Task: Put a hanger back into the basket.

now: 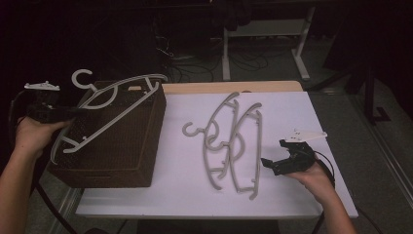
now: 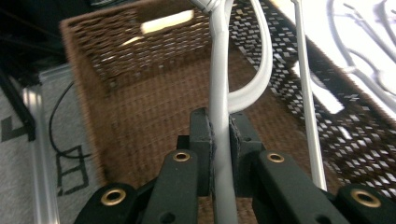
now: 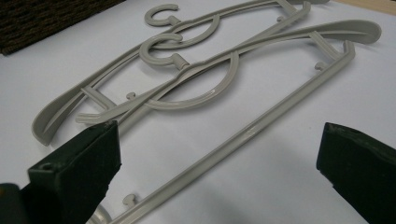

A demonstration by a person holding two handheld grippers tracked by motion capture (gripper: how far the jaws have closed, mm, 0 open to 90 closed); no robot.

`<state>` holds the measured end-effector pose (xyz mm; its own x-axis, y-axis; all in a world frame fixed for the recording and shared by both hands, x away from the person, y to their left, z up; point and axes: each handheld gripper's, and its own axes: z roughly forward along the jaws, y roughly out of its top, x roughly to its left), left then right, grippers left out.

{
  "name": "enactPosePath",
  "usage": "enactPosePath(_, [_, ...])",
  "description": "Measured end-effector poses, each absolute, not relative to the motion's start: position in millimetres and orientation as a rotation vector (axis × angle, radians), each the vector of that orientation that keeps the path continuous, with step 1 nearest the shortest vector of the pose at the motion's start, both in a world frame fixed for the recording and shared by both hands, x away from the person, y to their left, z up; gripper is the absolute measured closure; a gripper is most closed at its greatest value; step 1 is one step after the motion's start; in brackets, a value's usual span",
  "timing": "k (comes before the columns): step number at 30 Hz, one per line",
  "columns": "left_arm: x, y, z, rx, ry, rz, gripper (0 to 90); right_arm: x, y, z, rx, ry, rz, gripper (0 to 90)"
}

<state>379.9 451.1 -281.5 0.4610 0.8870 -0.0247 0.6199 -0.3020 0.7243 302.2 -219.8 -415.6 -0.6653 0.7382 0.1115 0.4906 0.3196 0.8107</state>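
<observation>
Clamping a smooth grey plastic hanger [image 1: 104,105] over the woven basket [image 1: 141,146], left hand-held gripper [image 2: 222,135]; right one [image 1: 273,165] gapes.

Both grippers are matte black: left gripper [image 1: 73,113], right gripper [image 1: 269,164], each topped by a pale grey three-cornered plate and trailing a black cable. Left gripper's linkage arms carry brass-ringed pivot holes, pads are flat black blocks. Forearms bare, no sleeves.

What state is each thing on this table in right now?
Held hanger: clamped, lifted over the basket.
Basket: upright, open-topped; what lies inside is unclear.
Two hangers: flat on the white table, overlapping.
Left gripper: jaws shut on the held hanger.
Right gripper: jaws open, beside the two hangers.
</observation>
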Motion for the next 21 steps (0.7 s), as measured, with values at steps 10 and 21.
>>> enactPosePath(10, [385, 468, -300, 2.039, 1.333, 0.534, 82.6, 302, -220, -416, 1.113, 2.307, 1.265, 0.0])
enactPosePath(21, [393, 466, -323, 2.073, 1.375, 0.511, 82.4, 303, -219, -417, 1.111, 2.314, 1.25, 0.0])
